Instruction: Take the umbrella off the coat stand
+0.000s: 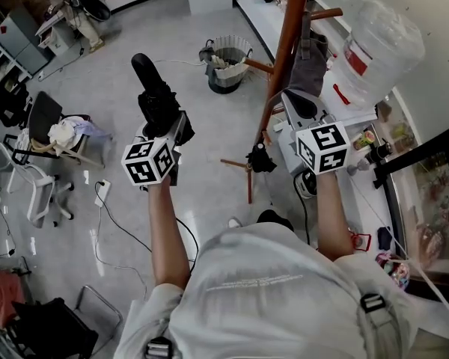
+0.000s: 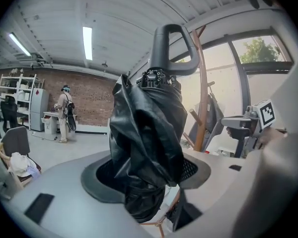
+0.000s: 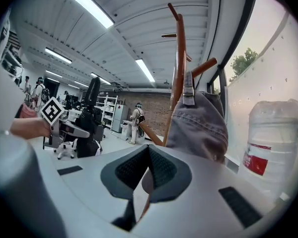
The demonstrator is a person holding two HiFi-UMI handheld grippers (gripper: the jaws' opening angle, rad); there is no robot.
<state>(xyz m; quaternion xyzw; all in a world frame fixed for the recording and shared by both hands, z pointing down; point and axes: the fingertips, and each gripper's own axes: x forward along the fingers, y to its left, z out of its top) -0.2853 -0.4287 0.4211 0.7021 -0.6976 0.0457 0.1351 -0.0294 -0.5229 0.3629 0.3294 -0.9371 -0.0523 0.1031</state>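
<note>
Umbrella [image 2: 149, 123], crumpled glossy black fabric, in left tool [image 2: 145, 175]

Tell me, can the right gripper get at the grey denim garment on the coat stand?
Probably yes: the grey denim garment hangs on the coat stand just ahead of the right gripper, nothing between them, though its shut jaws must open.

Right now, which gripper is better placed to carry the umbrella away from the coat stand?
The left gripper: its jaws clamp the black umbrella, clear of the coat stand. The right gripper is shut, empty, beside the grey garment.
</note>
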